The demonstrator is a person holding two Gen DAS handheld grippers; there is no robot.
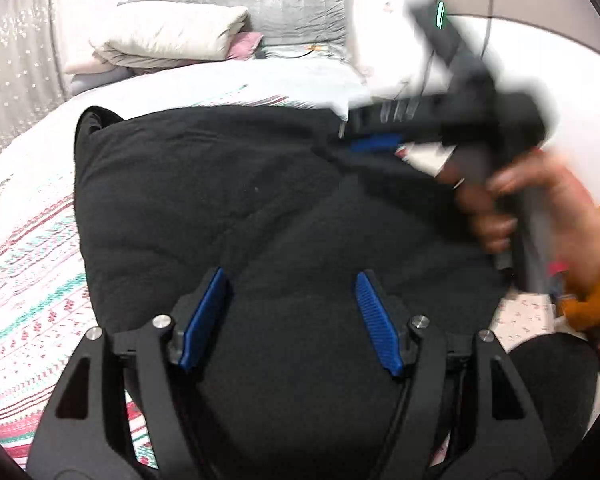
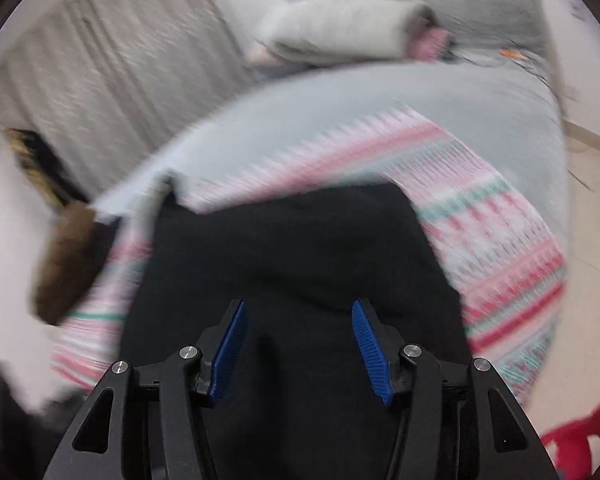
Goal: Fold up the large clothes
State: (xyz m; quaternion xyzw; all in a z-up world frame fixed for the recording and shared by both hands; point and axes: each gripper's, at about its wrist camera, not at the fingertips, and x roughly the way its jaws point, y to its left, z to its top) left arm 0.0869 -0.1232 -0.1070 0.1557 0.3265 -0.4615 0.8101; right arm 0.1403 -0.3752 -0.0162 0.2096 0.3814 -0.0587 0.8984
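A large black garment (image 1: 236, 208) lies folded into a thick block on the bed's patterned sheet (image 1: 24, 280). My left gripper (image 1: 290, 280) is open and empty just above its near edge. The right gripper (image 1: 364, 140) shows blurred in the left wrist view at the garment's far right corner, held by a hand (image 1: 540, 216). In the right wrist view the same garment (image 2: 292, 248) fills the lower middle, and my right gripper (image 2: 298, 312) is open over it with nothing between the fingers. That view is motion-blurred.
Folded cream bedding (image 1: 172, 36) and a grey quilt (image 1: 284, 0) are stacked at the head of the bed. A curtain (image 1: 16, 60) hangs at the left. A brown object (image 2: 64, 264) sits at the bed's left side, and a red stool (image 2: 576, 440) stands at lower right.
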